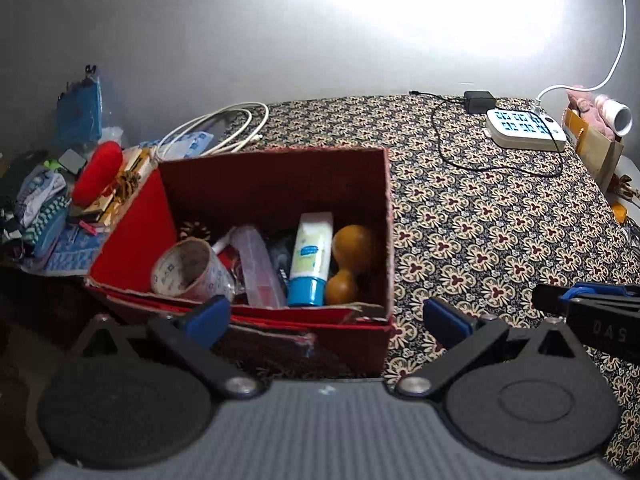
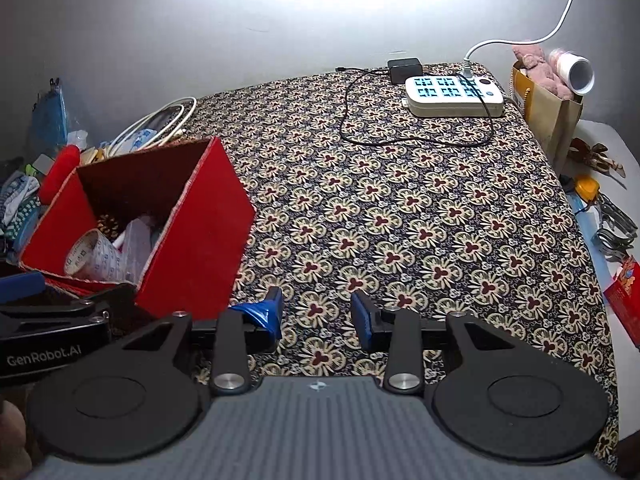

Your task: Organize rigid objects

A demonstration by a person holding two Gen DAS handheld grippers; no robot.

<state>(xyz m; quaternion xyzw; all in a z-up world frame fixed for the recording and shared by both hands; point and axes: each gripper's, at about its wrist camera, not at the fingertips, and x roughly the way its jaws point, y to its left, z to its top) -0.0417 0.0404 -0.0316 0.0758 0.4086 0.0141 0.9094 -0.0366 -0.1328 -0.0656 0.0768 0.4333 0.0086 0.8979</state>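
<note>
An open red box (image 1: 389, 240) stands on the patterned cloth (image 1: 500, 232). It holds a tape roll (image 1: 182, 270), a clear plastic case (image 1: 258, 270), a white tube with a blue cap (image 1: 310, 258) and a wooden double-ball piece (image 1: 352, 258). My left gripper (image 1: 326, 318) hangs wide open above the box's near wall, with nothing pressed between its pads. In the right wrist view the box (image 2: 200, 240) is at the left, with the tape roll (image 2: 94, 258) showing inside. My right gripper (image 2: 316, 314) is open over bare cloth to the right of the box, with nothing between its fingers.
A white power strip (image 2: 452, 94) with a black adapter (image 2: 404, 68) and cords lies at the back. A paper bag (image 2: 552, 120) stands at the back right, and metal tools (image 2: 612, 220) lie along the right edge. Coiled white cable (image 1: 216, 128) and piled clutter (image 1: 44, 200) are left of the box.
</note>
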